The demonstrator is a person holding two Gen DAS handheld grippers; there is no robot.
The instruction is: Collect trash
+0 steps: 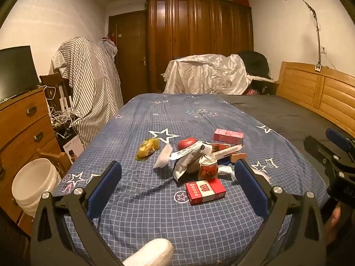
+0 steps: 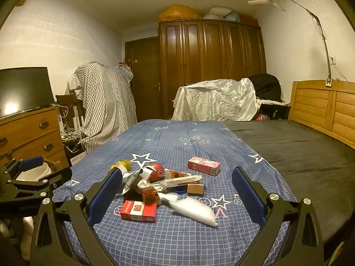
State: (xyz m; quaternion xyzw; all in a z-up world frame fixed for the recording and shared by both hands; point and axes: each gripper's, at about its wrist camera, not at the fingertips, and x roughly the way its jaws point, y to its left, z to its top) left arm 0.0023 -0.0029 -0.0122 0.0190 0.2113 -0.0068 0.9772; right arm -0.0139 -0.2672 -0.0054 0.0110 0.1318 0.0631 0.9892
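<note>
Hovering with fingers spread wide and nothing between them, the left gripper (image 1: 177, 185) and right gripper (image 2: 177, 190) are aimed at the heap of crumpled wrappers and red cardboard boxes (image 1: 199, 161) on the blue checked star-printed bedsheet (image 1: 155, 210), presumably readied for gathering into the white plastic bucket (image 1: 33, 184) beside the bed.

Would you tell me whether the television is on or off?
Off: the television screen is dark, showing only a reflected glare.

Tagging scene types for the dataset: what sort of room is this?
A bedroom in a home, most likely: a bed with a wooden headboard, a tall wardrobe by the door, and a dresser with a screen on top.
</note>
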